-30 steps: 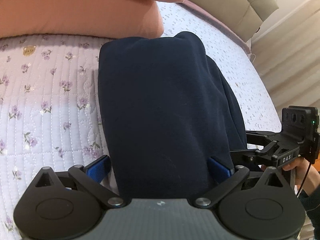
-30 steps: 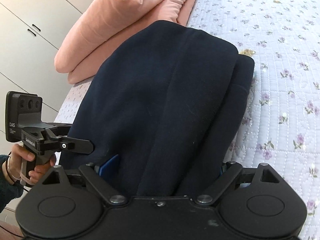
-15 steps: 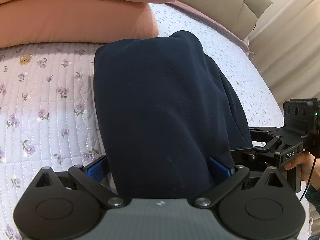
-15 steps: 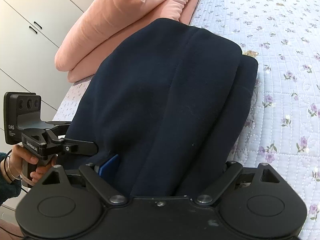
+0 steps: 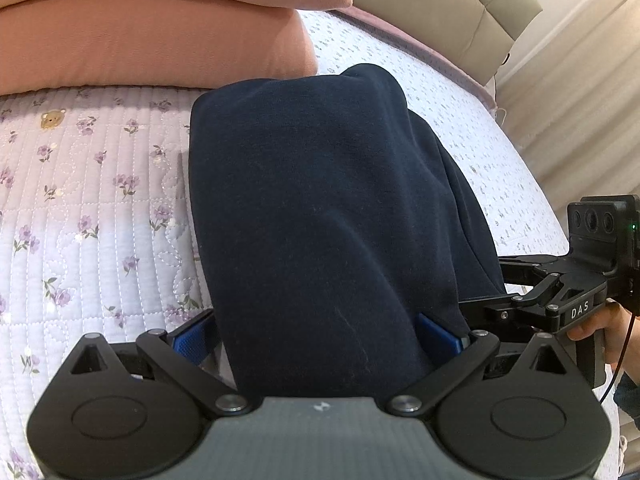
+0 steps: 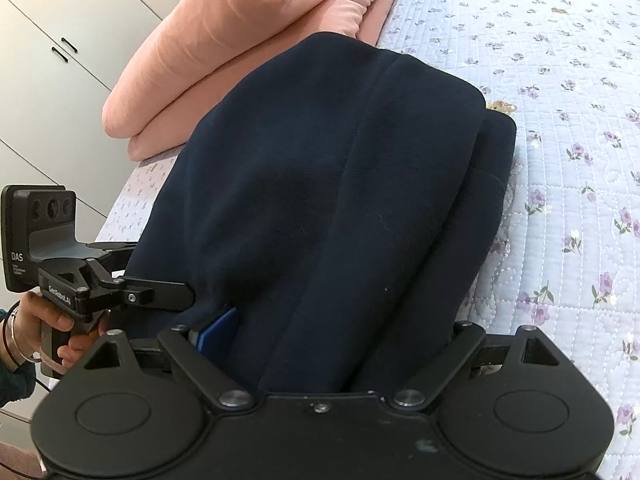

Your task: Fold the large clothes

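Observation:
A dark navy garment point(image 5: 320, 208) lies folded into a thick long bundle on the bed, and its near end runs between the fingers of both grippers. My left gripper point(image 5: 318, 332) stands open, with a blue pad point(image 5: 196, 336) on either side of the cloth. In the right wrist view the same garment point(image 6: 340, 184) fills the middle. My right gripper point(image 6: 340, 332) is open around its near end, and only the left blue pad point(image 6: 218, 332) shows. Each gripper appears in the other's view, held by a hand point(image 6: 60, 324) at the garment's side.
A pink folded duvet point(image 5: 152, 32) lies just beyond the garment's far end. The floral quilted bedspread point(image 5: 92, 208) spreads to the left, and in the right wrist view to the right point(image 6: 568, 160). A padded headboard point(image 5: 460, 4) and white cupboard doors point(image 6: 48, 80) stand at the edges.
Both wrist views have shifted only slightly along the bed. The garment stays between the fingers, and neither gripper's opening has changed.

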`<move>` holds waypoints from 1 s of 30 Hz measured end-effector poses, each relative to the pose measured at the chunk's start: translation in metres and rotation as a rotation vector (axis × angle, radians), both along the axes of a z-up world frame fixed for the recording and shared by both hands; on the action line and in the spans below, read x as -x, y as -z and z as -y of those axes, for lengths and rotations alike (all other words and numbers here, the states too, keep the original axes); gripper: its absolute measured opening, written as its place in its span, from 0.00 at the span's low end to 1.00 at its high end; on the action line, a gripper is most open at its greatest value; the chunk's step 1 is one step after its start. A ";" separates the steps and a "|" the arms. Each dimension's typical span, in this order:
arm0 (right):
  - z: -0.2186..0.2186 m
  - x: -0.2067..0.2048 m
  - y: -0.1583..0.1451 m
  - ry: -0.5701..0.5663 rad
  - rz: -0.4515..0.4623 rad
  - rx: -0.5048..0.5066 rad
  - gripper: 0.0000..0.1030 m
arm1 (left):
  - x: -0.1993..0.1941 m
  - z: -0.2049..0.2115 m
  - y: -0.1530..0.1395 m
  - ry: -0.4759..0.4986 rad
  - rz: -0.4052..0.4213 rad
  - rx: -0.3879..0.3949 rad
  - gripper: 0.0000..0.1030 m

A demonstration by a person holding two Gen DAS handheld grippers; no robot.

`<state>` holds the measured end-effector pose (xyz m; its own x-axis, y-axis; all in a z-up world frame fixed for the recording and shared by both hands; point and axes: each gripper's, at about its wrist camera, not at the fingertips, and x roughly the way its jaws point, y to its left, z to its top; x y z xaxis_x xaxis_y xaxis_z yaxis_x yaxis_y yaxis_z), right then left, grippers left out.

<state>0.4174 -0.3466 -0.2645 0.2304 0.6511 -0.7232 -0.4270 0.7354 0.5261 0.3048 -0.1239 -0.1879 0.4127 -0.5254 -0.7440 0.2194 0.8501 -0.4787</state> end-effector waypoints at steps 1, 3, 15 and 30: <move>0.000 -0.001 0.000 0.001 -0.002 0.003 1.00 | 0.000 0.000 0.000 -0.001 0.000 0.000 1.00; -0.002 -0.001 -0.001 0.004 -0.004 0.007 1.00 | 0.000 0.000 0.000 -0.001 -0.001 -0.003 1.00; 0.030 0.009 0.003 0.242 -0.126 -0.279 0.45 | 0.011 -0.027 -0.009 -0.044 0.015 0.211 0.60; 0.005 0.072 -0.094 0.316 -0.068 -0.456 0.40 | 0.068 -0.073 -0.103 -0.035 0.112 0.379 0.55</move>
